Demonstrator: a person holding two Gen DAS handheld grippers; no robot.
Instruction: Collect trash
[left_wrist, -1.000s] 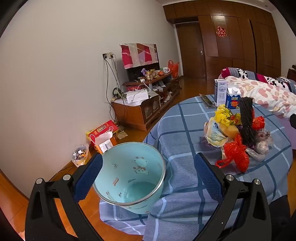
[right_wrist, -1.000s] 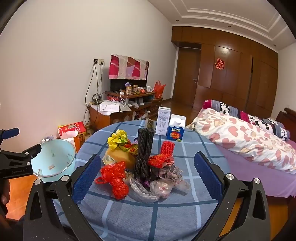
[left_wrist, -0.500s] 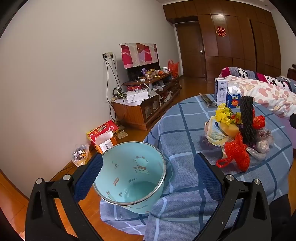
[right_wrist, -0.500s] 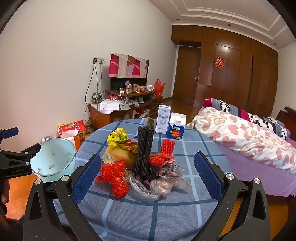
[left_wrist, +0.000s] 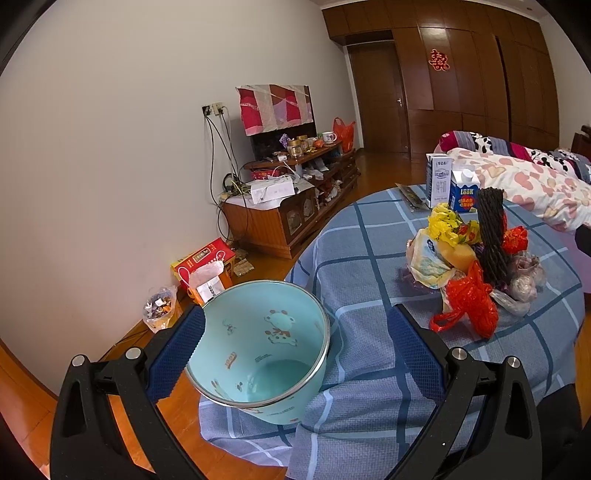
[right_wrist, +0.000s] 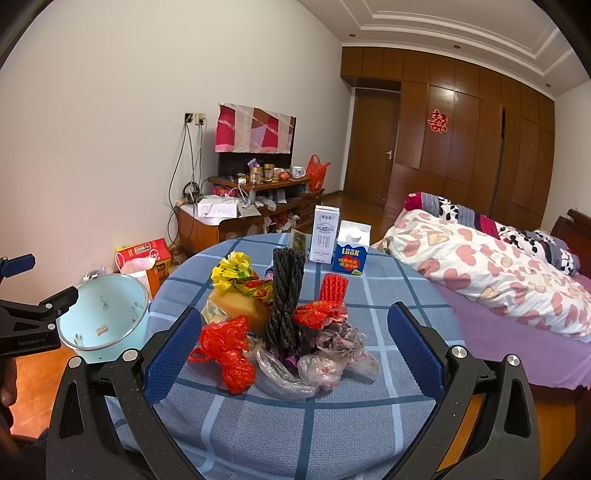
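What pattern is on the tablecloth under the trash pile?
Blue with a light and dark plaid grid, the tablecloth shows best in the right wrist view.

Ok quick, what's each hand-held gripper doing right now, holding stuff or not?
Left hand-held gripper: jaws wide, the light blue bin between them; whether it is gripped cannot be told.
Right hand-held gripper: open, holding nothing.

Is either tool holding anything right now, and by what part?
Right tool: nothing, open. Left tool: open wide; one pad touches the teal bin on its outer wall by the rim, no pinch. What supports the bin cannot be told.
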